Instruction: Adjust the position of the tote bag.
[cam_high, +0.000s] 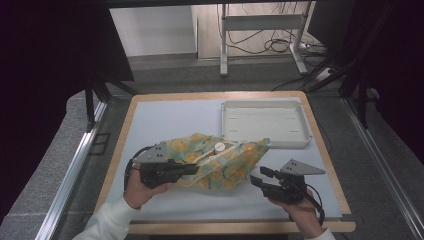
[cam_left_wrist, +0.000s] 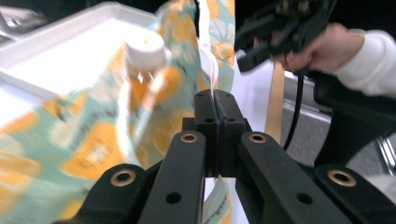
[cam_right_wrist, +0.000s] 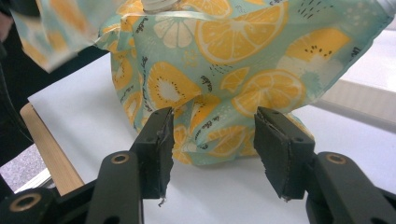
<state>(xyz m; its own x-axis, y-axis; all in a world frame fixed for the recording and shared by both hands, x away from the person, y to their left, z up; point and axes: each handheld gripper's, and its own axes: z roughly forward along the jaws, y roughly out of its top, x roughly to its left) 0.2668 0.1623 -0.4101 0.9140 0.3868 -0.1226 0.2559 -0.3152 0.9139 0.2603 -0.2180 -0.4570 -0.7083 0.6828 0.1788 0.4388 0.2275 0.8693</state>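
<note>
Beyond your two tongs, at the far right of the table (cam_high: 150, 120), sits a shallow white tray (cam_high: 263, 121), and one corner of the fruit-print bag (cam_high: 220, 167) touches its near rim. Between your hands the bag lies bunched on the white table top, with a bottle's white cap (cam_high: 219, 146) poking out of its folds; in the left gripper view that cap (cam_left_wrist: 145, 46) and the amber bottle below it stand just ahead and to the left of your left tongs (cam_left_wrist: 215, 109).

Ahead of your right tongs (cam_high: 260, 178) the bag's bulk blocks the way to the tray. To the right of them the table top is bare out to its wooden edge, and there is bare surface on the near side of both hands too. Left of your left tongs (cam_high: 192, 168) a strip of open table runs to the left edge.

Your left tongs are pressed together on a thin fold of the bag's edge, which rises between the jaws. Your right tongs (cam_right_wrist: 212, 135) are spread wide, just short of the bag's lower bulge, holding nothing; whether the tips brush the cloth, you cannot tell.
</note>
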